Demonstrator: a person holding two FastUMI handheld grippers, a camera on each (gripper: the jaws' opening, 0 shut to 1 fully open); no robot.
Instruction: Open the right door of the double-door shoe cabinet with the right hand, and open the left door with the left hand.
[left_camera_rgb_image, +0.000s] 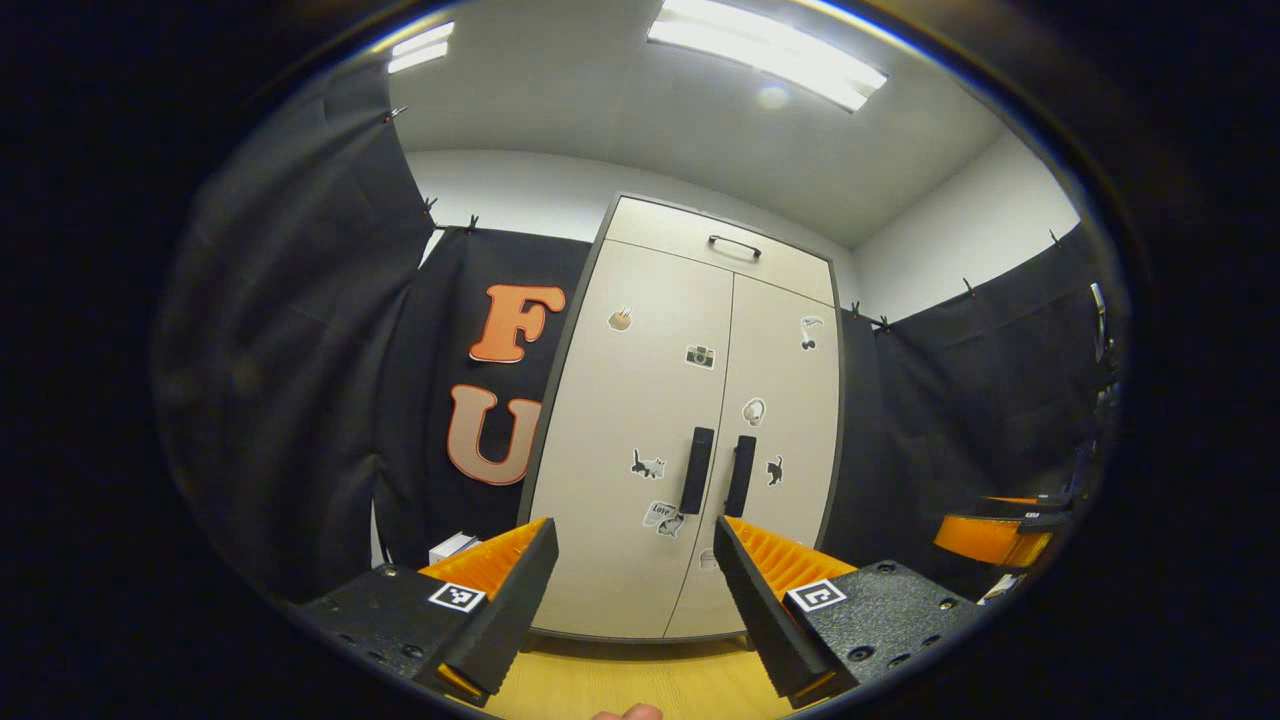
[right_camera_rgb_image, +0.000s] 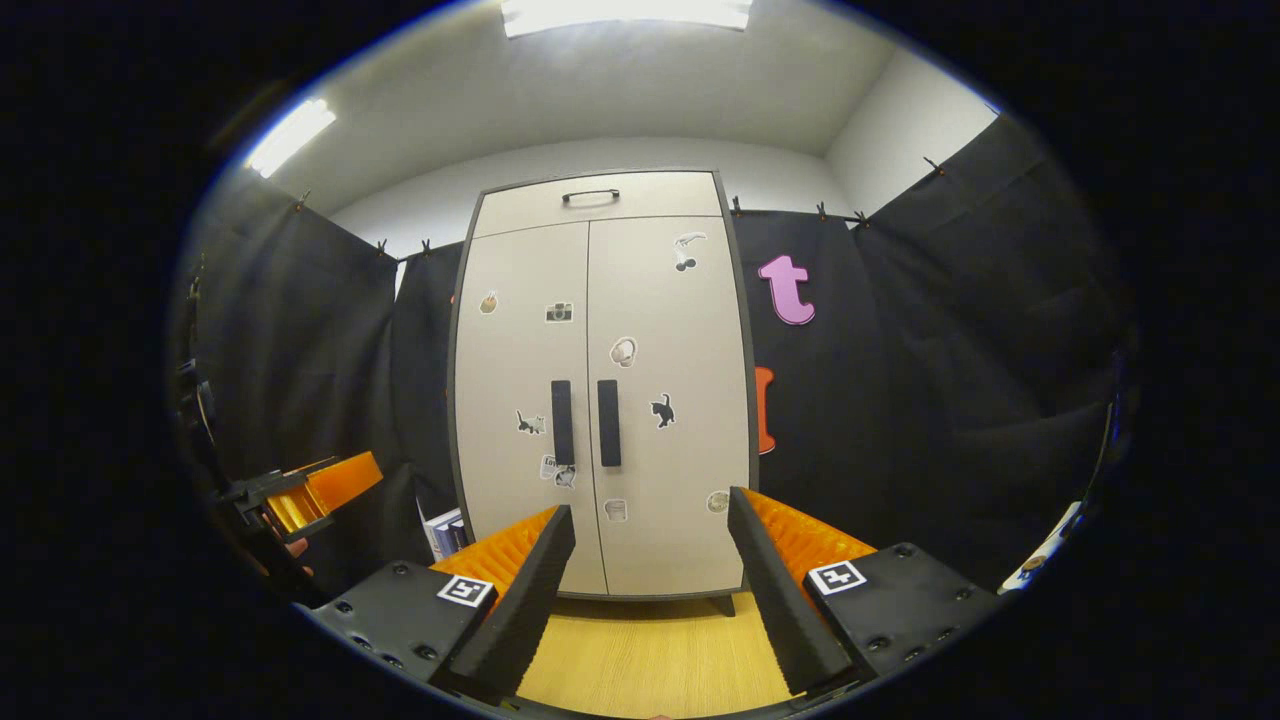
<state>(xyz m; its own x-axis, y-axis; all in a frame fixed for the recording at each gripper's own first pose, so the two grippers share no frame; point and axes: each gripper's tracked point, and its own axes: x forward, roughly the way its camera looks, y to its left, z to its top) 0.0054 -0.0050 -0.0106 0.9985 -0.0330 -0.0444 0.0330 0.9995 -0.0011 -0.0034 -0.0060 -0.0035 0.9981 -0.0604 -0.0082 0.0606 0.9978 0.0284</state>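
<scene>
A: How many doors on the shoe cabinet (right_camera_rgb_image: 600, 400)?

B: Two, both closed, standing side by side with their long axis upright. The left door (right_camera_rgb_image: 522, 400) and the right door (right_camera_rgb_image: 668, 400) meet at a centre seam. Above them is one drawer front (right_camera_rgb_image: 595, 203) with one handle (right_camera_rgb_image: 590, 195) lying level.

A: And door handles?

B: Two, both upright bars flanking the seam: the left handle (right_camera_rgb_image: 562, 421) and the right handle (right_camera_rgb_image: 609, 422). In the left gripper view the same pair shows, left handle (left_camera_rgb_image: 697, 469), right handle (left_camera_rgb_image: 740, 475), tilted slightly with the cabinet (left_camera_rgb_image: 690, 420).

A: Where does the cabinet sit?

B: In the right gripper view, at twelve o'clock from the right gripper (right_camera_rgb_image: 650, 560), well apart, on a wooden floor (right_camera_rgb_image: 650, 660). In the left gripper view, at about one o'clock from the left gripper (left_camera_rgb_image: 635, 575).

A: The tongs?

B: Both spread wide, holding nothing. The left gripper (right_camera_rgb_image: 320, 490) also shows at nine o'clock in the right gripper view.

A: Stickers?

B: Several small ones on both doors; I won't count them exactly.
</scene>
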